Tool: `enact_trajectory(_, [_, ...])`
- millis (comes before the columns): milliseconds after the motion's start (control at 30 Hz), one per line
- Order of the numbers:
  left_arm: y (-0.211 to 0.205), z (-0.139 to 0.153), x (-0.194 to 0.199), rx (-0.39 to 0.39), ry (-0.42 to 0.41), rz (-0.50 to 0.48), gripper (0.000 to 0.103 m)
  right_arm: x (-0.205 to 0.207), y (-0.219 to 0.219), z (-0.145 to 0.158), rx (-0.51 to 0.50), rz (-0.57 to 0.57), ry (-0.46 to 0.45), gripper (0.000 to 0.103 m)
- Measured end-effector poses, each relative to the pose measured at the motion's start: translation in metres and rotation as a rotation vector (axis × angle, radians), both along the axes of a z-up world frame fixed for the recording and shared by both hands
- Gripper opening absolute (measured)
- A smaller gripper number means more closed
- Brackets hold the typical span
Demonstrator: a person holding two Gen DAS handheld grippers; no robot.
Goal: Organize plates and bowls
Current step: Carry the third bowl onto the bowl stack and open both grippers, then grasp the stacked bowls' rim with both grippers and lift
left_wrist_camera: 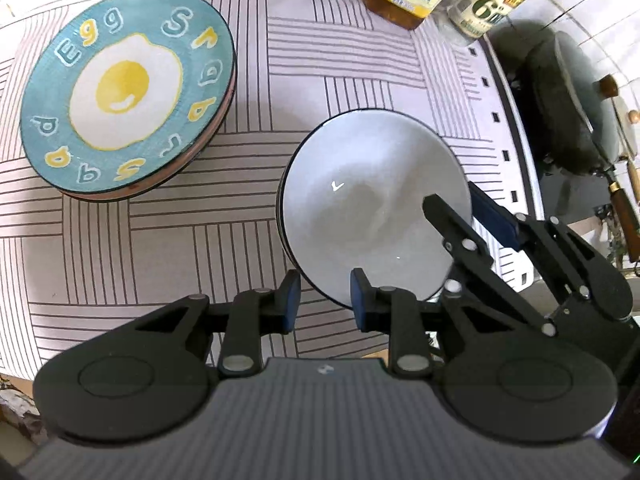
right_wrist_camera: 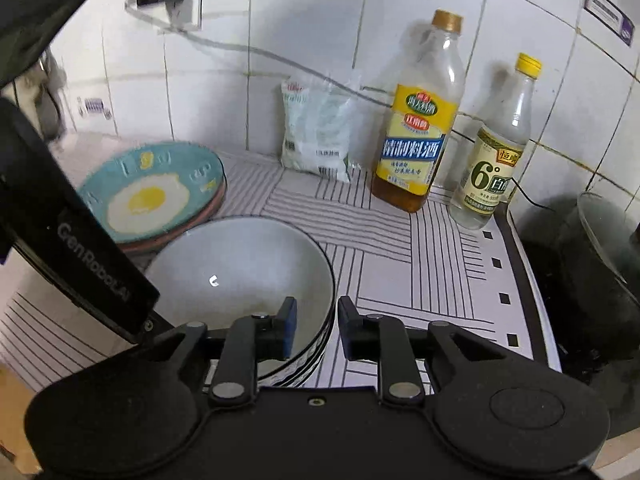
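A white bowl (left_wrist_camera: pixel 372 204) with a dark rim sits on top of other stacked bowls on the striped mat; it also shows in the right wrist view (right_wrist_camera: pixel 240 276). A teal egg plate (left_wrist_camera: pixel 124 92) lies on a stack of plates at the left, also seen in the right wrist view (right_wrist_camera: pixel 152 192). My left gripper (left_wrist_camera: pixel 325 300) is open, its fingers astride the bowl's near rim. My right gripper (right_wrist_camera: pixel 317 330) is open, its fingers astride the bowl's right rim; it also shows in the left wrist view (left_wrist_camera: pixel 460 204).
A cooking-wine bottle (right_wrist_camera: pixel 416 128), a vinegar bottle (right_wrist_camera: pixel 496 152) and a white bag (right_wrist_camera: pixel 316 136) stand by the tiled wall. A dark pan (left_wrist_camera: pixel 568 108) sits on the stove at the right. The striped mat (left_wrist_camera: pixel 160 248) covers the counter.
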State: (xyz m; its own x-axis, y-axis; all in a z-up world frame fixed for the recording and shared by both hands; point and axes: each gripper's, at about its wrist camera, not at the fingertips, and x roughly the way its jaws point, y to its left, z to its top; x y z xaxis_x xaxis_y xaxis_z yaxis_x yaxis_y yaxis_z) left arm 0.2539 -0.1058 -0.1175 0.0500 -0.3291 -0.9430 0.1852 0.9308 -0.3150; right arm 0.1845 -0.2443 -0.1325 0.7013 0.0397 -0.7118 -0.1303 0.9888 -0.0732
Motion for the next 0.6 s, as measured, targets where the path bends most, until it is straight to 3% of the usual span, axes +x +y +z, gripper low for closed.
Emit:
enact_trajectory(100, [0.010, 0.014, -0.005, -0.037, -0.043, 0.013, 0.028, -0.013, -0.014, 0.010, 0.076, 0.009, -0.042, 0.045])
enact_trajectory(200, [0.020, 0.024, -0.010, -0.054, -0.089, 0.022, 0.031, -0.026, -0.030, 0.015, 0.138, 0.022, -0.083, 0.052])
enact_trajectory(267, [0.026, 0.025, -0.013, -0.073, -0.073, 0.030, 0.033, -0.033, -0.041, 0.014, 0.180, 0.035, -0.078, 0.060])
enact_trajectory(400, [0.037, 0.019, -0.017, -0.131, -0.037, 0.077, 0.035, -0.049, -0.051, 0.002, 0.200, 0.052, -0.051, 0.066])
enact_trajectory(600, [0.036, 0.016, -0.019, -0.099, -0.074, 0.070, 0.046, -0.054, -0.043, -0.037, 0.192, 0.017, 0.075, 0.071])
